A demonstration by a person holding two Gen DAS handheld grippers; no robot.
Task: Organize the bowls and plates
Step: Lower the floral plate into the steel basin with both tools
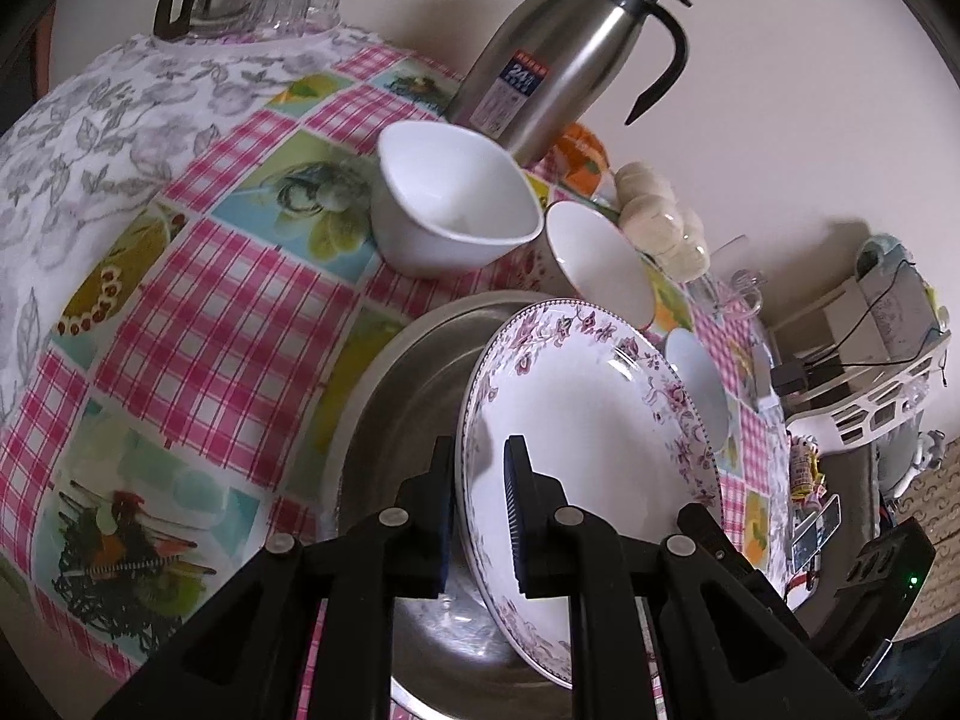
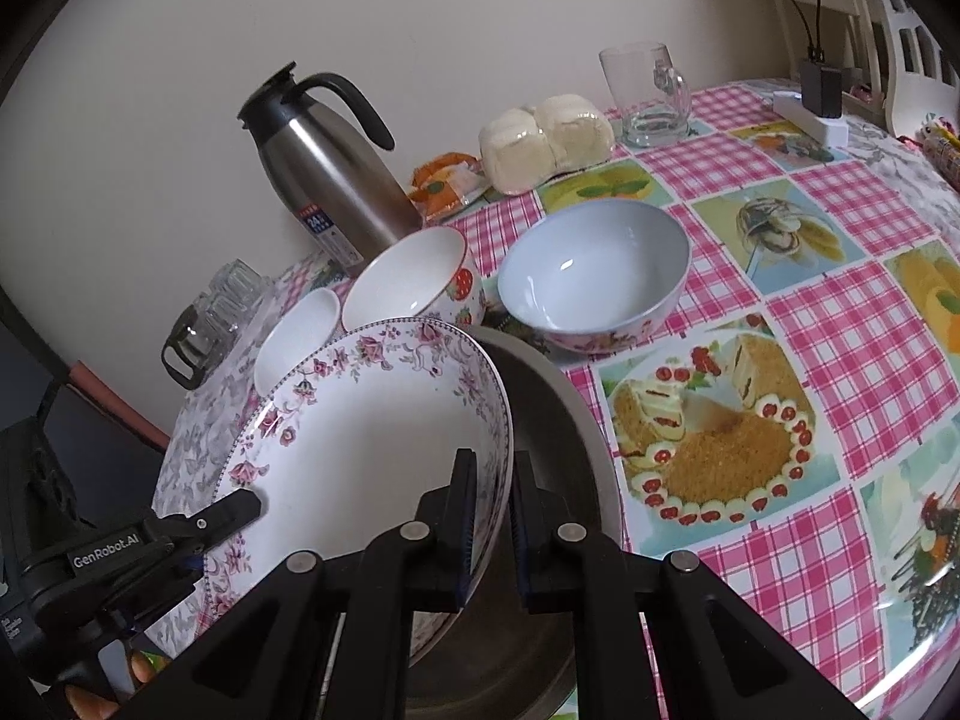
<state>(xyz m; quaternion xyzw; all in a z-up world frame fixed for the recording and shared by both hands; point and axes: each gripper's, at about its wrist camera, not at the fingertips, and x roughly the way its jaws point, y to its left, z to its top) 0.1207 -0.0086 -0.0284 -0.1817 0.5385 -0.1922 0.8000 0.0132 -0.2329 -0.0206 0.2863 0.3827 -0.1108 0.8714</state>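
Got both my grippers pinched on the rim of the floral plate (image 1: 588, 420): left gripper (image 1: 480, 516) on one edge, right gripper (image 2: 492, 522) on the opposite edge, jaws narrow. The plate sits tilted over the steel basin (image 1: 408, 372), lower centre of frame. Behind it are the square white bowl (image 1: 450, 198), the strawberry bowl (image 2: 420, 276) and the pale blue bowl (image 2: 594, 270) on the checked tablecloth (image 2: 810, 312), thermos (image 2: 324, 162) at the back.

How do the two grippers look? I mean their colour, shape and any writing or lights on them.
Both the left gripper and the right gripper are matte black plastic, with angular linkage arms joined by round silver pins. Their flat fingers carry dark blue ribbed pads. In the right wrist view, the left gripper's body bears white lettering "GenRobot.AI". In the left wrist view, a small green light glows on the other unit.
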